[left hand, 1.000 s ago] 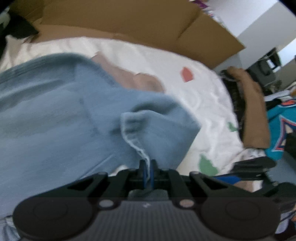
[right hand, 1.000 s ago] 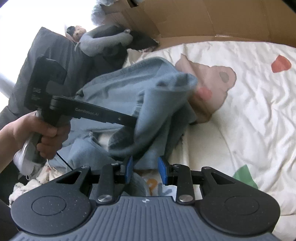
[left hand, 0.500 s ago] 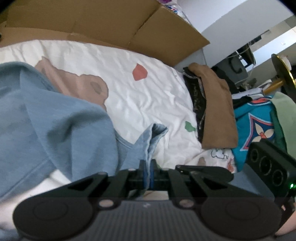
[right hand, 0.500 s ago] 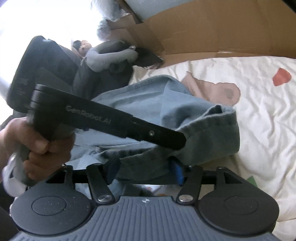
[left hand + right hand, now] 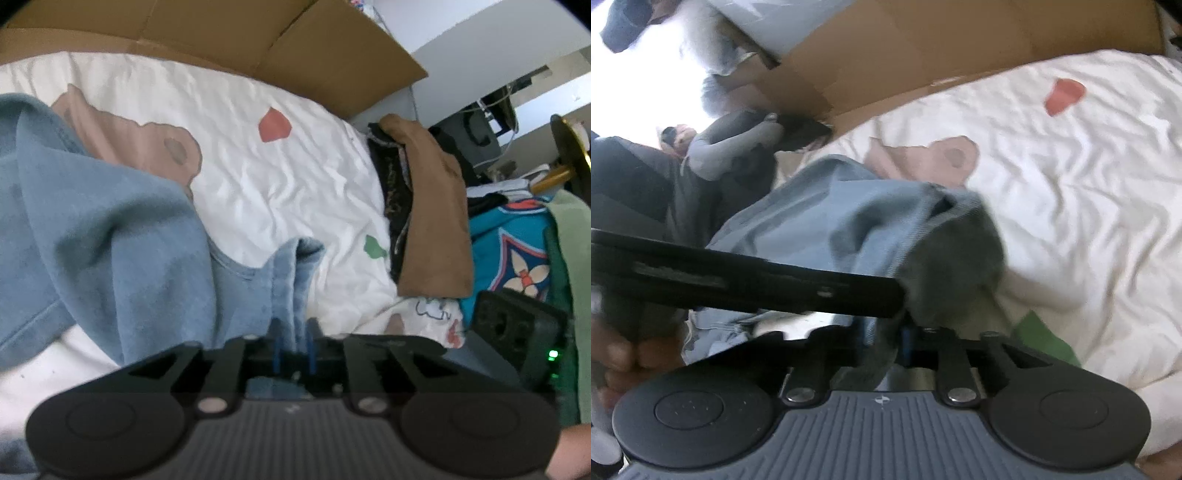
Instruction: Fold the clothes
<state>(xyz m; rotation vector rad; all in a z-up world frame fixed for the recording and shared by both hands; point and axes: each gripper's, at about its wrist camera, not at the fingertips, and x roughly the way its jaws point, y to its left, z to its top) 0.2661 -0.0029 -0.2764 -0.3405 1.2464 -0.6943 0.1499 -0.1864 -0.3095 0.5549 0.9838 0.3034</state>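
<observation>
The blue sweatshirt (image 5: pixel 110 236) lies bunched on the left of the bed (image 5: pixel 295 177), its bulk stretching left and far from both tools. The left tool (image 5: pixel 293 350) is closed on a narrow fold of its hem; the right tool (image 5: pixel 888 343) is clamped on cloth too, just right of the left one. The coming move turns on this: both grips sit together at the near edge.
</observation>
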